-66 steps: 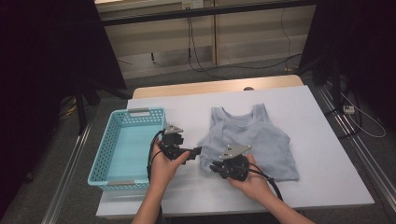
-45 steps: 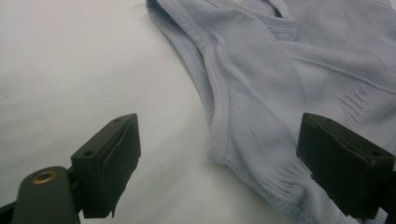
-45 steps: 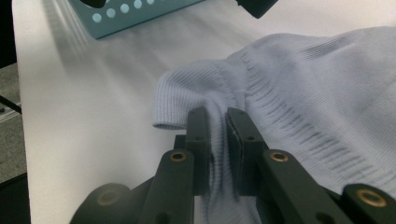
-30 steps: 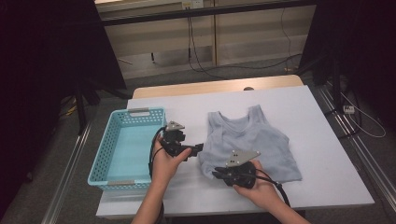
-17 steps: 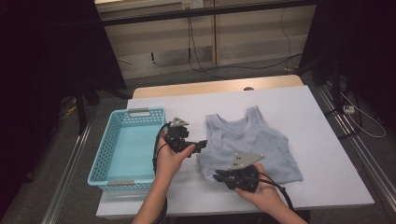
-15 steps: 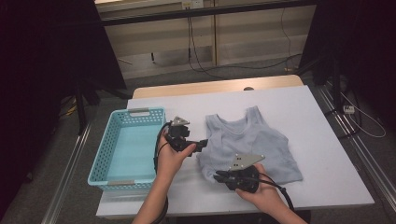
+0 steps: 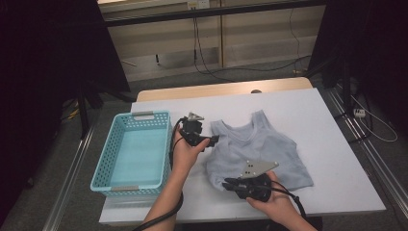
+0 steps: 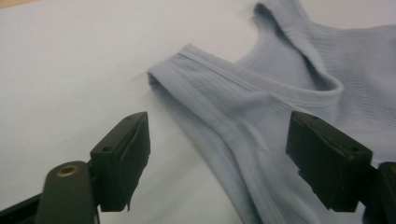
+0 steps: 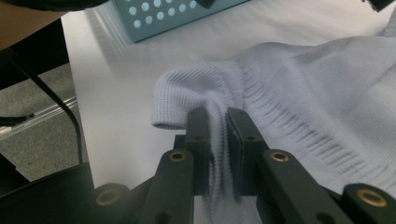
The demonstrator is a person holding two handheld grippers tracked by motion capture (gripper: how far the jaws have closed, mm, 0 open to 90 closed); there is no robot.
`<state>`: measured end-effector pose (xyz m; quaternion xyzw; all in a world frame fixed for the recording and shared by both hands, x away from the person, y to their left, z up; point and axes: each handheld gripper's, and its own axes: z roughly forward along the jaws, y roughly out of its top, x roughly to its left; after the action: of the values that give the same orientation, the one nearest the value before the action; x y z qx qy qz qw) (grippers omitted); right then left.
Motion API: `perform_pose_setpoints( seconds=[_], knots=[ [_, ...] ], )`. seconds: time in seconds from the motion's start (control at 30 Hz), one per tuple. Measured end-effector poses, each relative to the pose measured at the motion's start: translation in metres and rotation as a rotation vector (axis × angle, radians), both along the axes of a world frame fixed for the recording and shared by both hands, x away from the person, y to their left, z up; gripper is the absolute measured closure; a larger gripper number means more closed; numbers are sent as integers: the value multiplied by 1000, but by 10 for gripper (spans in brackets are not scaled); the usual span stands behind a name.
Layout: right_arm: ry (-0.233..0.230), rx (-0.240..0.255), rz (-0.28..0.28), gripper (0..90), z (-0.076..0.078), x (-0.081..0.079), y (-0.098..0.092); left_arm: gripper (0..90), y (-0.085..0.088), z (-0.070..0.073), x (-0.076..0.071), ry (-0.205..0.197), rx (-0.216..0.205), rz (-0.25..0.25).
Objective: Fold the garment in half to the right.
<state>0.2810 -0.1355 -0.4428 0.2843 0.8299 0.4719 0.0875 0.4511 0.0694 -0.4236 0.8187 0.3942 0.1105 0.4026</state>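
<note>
A pale blue ribbed tank top (image 7: 262, 144) lies flat on the white table (image 7: 317, 106), neck away from the person. My left gripper (image 7: 213, 140) hovers at its left shoulder strap (image 8: 205, 93). Its jaws are open and have just been closing a little. The strap edge lies between them in the left gripper view, and neither of the pads (image 8: 135, 154) touches the cloth. My right gripper (image 7: 227, 183) is at the top's near left corner, shut on the bunched hem (image 9: 187, 98), which folds up between its fingers (image 9: 198, 135).
A teal plastic basket (image 7: 144, 115) stands on the table's left part, close beside the left hand; a corner of this basket (image 9: 163, 18) shows in the right gripper view. The table's near edge runs just under the right hand. Cables trail from both grippers.
The left hand has moved away from the person and slightly right, toward the shoulder strap. The right hand dropped to the hem corner earlier and has since stayed there.
</note>
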Motion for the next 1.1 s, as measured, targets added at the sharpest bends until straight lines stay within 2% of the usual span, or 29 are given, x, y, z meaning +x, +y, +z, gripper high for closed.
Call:
perform_pose_setpoints(
  seconds=[0.1, 0.17, 0.2, 0.37, 0.6, 0.67, 0.7, 0.77, 0.87, 0.97, 1.0, 1.07, 1.1],
  knots=[
    [-2, -4, 10, 804, 0, -1, 0, 240, -1, -7, 9, 8, 3, 23],
    [0, -1, 15, 804, 1, -1, 0, 272, -4, -11, 13, -5, 8, 45],
    [-1, -1, 17, 804, 1, -1, -1, 273, -4, -12, 16, 9, 8, 28],
    [1, 3, 18, 804, 1, -2, -1, 345, -9, -19, 26, -1, 5, 44],
    [2, 1, 22, 804, 1, -2, -1, 433, -18, -28, 37, 6, 6, 50],
    [1, 1, 22, 803, 1, -2, -1, 478, -21, -30, 39, 5, 4, 50],
    [2, 1, 22, 803, 1, -2, -1, 494, -23, -30, 41, 16, 13, 49],
    [2, 0, 23, 803, 0, -2, -1, 562, -24, -32, 43, 47, 2, 47],
    [2, 0, 23, 803, 0, -2, -1, 630, -26, -34, 45, 64, 7, 50],
    [2, 0, 24, 803, 0, -1, -1, 729, -27, -35, 47, 66, 6, 43],
    [2, -1, 24, 803, 0, -2, -1, 780, -27, -34, 47, 81, 6, 40],
    [1, -1, 24, 803, 0, -2, -1, 875, -27, -34, 48, 84, 11, 47],
    [0, -2, 23, 803, 0, -2, -1, 880, -26, -33, 49, 90, 5, 44]
  ],
)
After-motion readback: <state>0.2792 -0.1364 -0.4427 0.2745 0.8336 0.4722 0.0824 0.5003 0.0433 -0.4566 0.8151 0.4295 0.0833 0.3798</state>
